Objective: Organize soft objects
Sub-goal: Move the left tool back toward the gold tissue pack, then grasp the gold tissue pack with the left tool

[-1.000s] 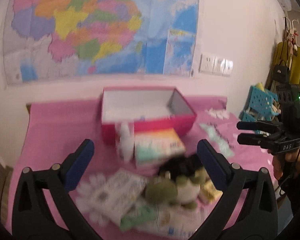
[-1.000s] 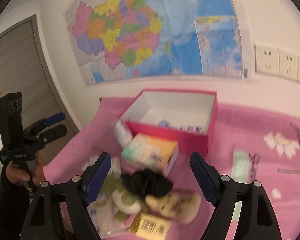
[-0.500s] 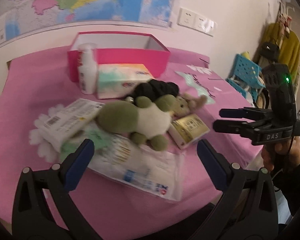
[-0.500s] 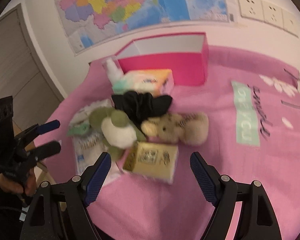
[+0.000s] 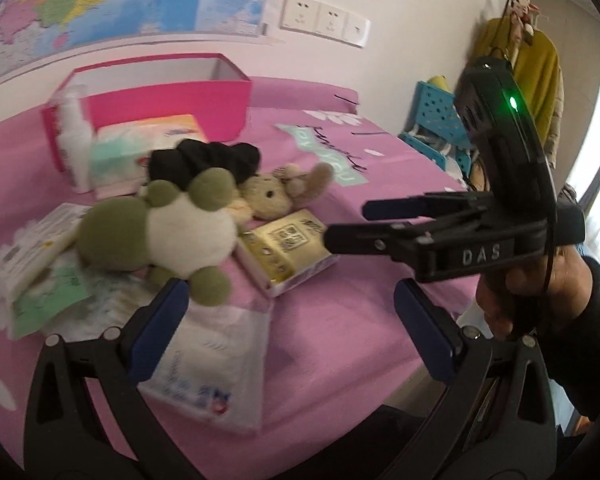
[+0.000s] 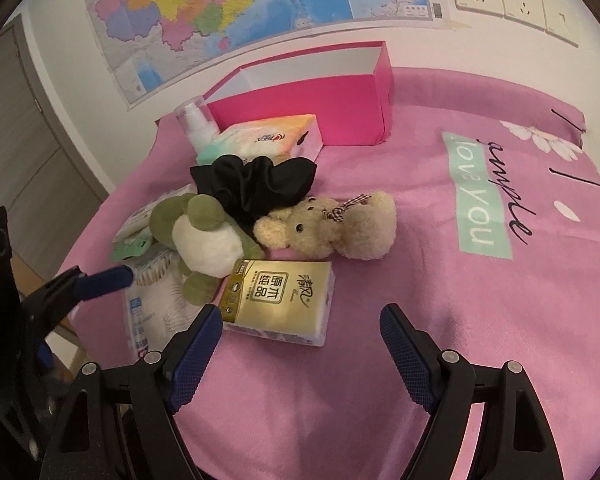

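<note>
I'm at the approach step — nothing picked yet. Both the left claw [image 5: 288,316] and right claw [image 6: 300,332] are spread and empty. The beige bear [image 6: 328,230] lies beside the green plush [image 6: 204,236], well short of the pink box [image 6: 312,92]; next I'd lower over one toy.

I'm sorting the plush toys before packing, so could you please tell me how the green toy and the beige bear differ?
The green plush toy is olive with a white belly; the beige bear is one tan colour with a checked bow. The green toy looks bulkier than the bear. The green toy rests partly on the flat packets; the bear lies on the pink cloth. Both lie tipped over beside the black scrunchie.
</note>
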`<state>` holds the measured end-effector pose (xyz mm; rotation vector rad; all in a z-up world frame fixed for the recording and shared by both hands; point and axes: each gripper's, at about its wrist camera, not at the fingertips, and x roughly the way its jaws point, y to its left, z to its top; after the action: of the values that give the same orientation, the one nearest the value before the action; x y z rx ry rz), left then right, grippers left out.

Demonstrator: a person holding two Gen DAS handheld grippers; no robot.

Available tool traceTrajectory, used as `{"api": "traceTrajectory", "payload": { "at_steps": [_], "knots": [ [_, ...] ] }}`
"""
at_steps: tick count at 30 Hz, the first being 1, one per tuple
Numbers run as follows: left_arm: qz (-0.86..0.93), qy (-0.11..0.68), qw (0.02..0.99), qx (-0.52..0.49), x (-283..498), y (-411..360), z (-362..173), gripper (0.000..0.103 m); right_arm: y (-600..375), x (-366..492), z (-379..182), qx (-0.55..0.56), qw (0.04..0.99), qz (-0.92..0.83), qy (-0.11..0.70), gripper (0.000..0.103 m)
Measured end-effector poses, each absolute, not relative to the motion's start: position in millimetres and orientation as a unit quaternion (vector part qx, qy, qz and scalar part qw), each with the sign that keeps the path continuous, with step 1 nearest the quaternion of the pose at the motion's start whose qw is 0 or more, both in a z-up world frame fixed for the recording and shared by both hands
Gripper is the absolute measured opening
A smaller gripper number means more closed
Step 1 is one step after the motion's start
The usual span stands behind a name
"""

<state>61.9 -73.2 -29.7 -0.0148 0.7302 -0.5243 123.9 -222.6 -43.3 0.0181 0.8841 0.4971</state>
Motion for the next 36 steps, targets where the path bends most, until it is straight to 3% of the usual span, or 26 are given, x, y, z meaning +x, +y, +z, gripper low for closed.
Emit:
{"api": "traceTrajectory", "payload": {
  "at_steps": [4, 12, 22, 27, 36],
  "knots": [
    [-0.262, 0.363, 0.894, 0.003, 71.4, -87.7, -37.0, 0.102, -224.7, 133.8, -46.4, 0.021, 0.867, 0.242, 0.435, 0.083],
    [-0.277, 0.384, 0.881, -0.014, 91.0, -92.0, -50.5, 0.091, -225.7, 151.0, -50.1, 0.041, 0.851, 0.267, 0.45, 0.082],
    [-0.281, 0.392, 0.876, 0.008, 97.4, -104.2, -59.0, 0.09, -214.2, 158.9, -57.2, 0.035, 0.838, 0.283, 0.465, 0.082],
    [-0.274, 0.4, 0.874, 0.017, 101.9, -109.6, -63.4, 0.074, -204.7, 160.9, -61.2, 0.023, 0.833, 0.287, 0.472, 0.081],
    [-0.272, 0.389, 0.88, 0.002, 101.2, -102.4, -64.7, 0.068, -197.0, 162.2, -67.0, 0.002, 0.834, 0.274, 0.479, 0.076]
  ]
}}
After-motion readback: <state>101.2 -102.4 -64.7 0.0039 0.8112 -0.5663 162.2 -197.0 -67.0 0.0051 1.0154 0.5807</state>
